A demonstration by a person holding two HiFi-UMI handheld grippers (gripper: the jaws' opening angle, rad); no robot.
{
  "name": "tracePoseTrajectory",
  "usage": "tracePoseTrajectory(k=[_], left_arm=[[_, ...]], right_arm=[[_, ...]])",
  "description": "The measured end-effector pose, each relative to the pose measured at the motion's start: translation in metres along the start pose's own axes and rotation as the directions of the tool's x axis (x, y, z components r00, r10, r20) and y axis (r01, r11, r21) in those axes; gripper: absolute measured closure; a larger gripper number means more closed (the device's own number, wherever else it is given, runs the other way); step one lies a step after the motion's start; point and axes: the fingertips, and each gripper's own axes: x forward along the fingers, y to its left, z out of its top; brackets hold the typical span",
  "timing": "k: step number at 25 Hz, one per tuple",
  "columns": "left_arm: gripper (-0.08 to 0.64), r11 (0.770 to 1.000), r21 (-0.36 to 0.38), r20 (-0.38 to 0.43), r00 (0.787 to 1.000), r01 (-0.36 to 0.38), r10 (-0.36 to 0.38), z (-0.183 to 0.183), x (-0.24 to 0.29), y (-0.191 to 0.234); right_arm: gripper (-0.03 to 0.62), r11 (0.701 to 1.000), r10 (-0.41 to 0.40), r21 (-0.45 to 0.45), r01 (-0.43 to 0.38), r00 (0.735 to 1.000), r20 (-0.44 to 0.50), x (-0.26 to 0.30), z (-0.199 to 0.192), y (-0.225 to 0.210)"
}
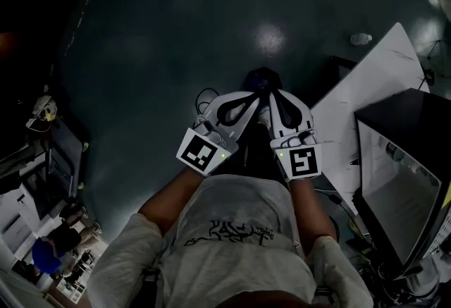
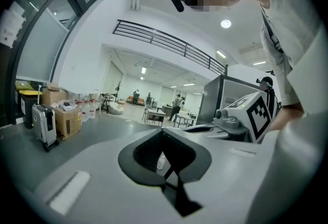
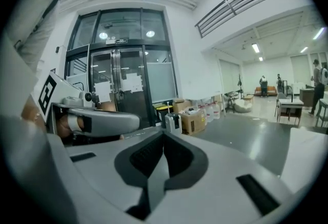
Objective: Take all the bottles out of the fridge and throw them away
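While both hang side by side at the person's chest, the left gripper and the right gripper are clenched on nothing. What looks like the fridge stands to the right, nearer the right gripper. No bottles show in it. A white table juts between.

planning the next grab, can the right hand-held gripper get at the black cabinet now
Probably not yet: the right hand-held gripper is shut and points ahead over the floor; the black cabinet stands off to its right.
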Motion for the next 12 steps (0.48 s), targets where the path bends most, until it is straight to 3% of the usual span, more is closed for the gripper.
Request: tracePoseTrajectory(k=[12], left_arm=[[0.554,0.999,0.038,0.073,0.997,0.018,-0.021,0.078,-0.018,-0.034]], right_arm=[[0.583,0.998,0.042,-0.044,-0.040,0.999,0.027,-0.037,0.078,0.016]])
